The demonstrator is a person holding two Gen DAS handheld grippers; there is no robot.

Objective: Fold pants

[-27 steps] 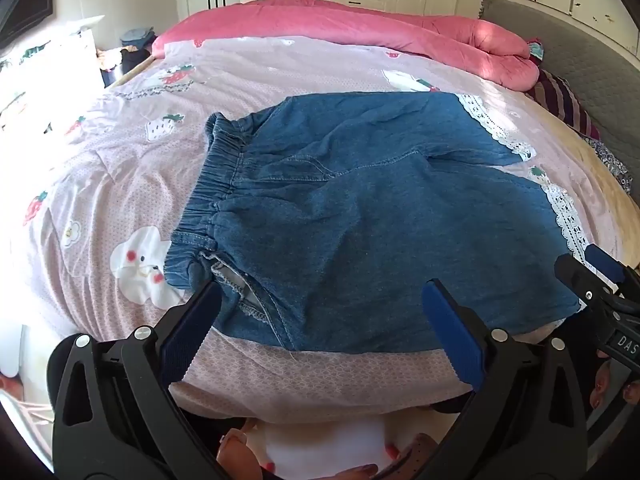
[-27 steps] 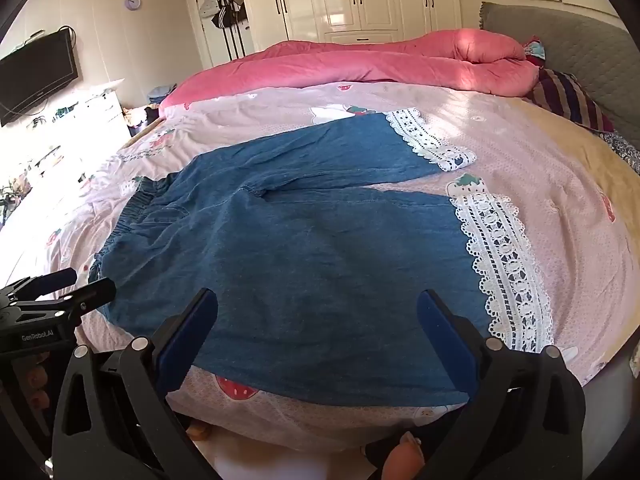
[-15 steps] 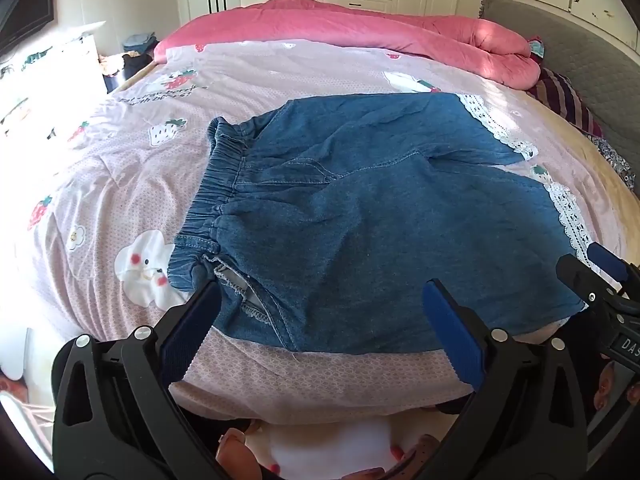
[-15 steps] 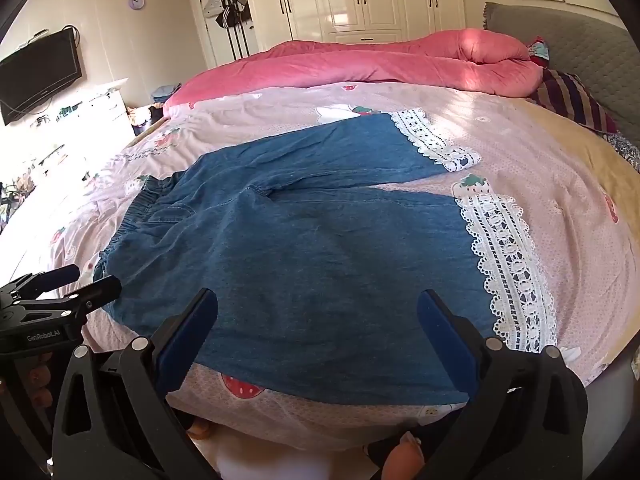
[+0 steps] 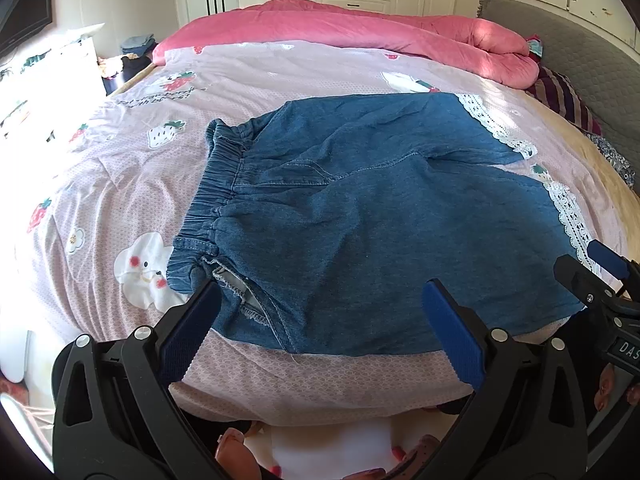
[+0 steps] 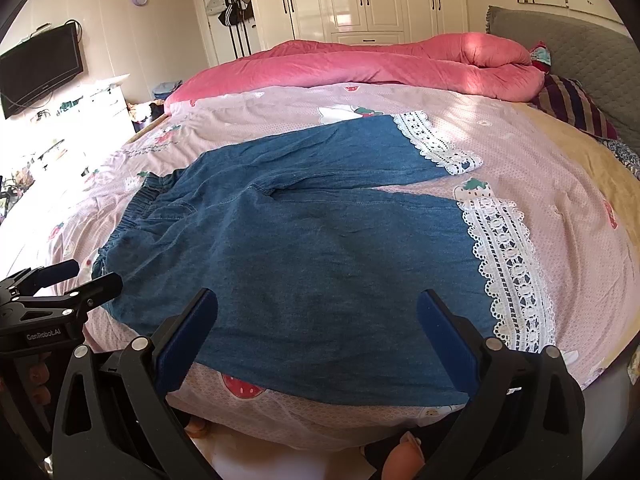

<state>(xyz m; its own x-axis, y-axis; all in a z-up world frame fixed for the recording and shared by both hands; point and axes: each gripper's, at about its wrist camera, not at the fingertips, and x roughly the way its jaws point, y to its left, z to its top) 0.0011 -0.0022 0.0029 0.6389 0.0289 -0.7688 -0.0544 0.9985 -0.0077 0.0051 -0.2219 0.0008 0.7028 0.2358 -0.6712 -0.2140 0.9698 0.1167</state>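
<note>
Blue denim pants (image 5: 360, 216) (image 6: 312, 248) with white lace cuffs (image 6: 508, 264) lie spread flat on the pink bed sheet, elastic waistband (image 5: 216, 184) to the left, both legs running right. My left gripper (image 5: 320, 320) hovers open over the near edge by the waistband corner, nothing between its blue pads. My right gripper (image 6: 316, 328) is open above the near leg, short of the lace cuff. Each gripper shows at the edge of the other's view: the right one (image 5: 596, 272), the left one (image 6: 64, 284).
A rolled pink duvet (image 6: 380, 64) lies across the far side of the bed, with striped pillows (image 6: 572, 108) and a grey headboard (image 6: 560, 40) at the right. Wardrobes (image 6: 360, 0) stand behind, a TV (image 6: 40, 68) at the left. A person's feet (image 5: 240, 456) show below the bed edge.
Both grippers have tilted up slightly, so more of the room behind the bed shows. The pants lie as before, and both jaws stay wide apart.
</note>
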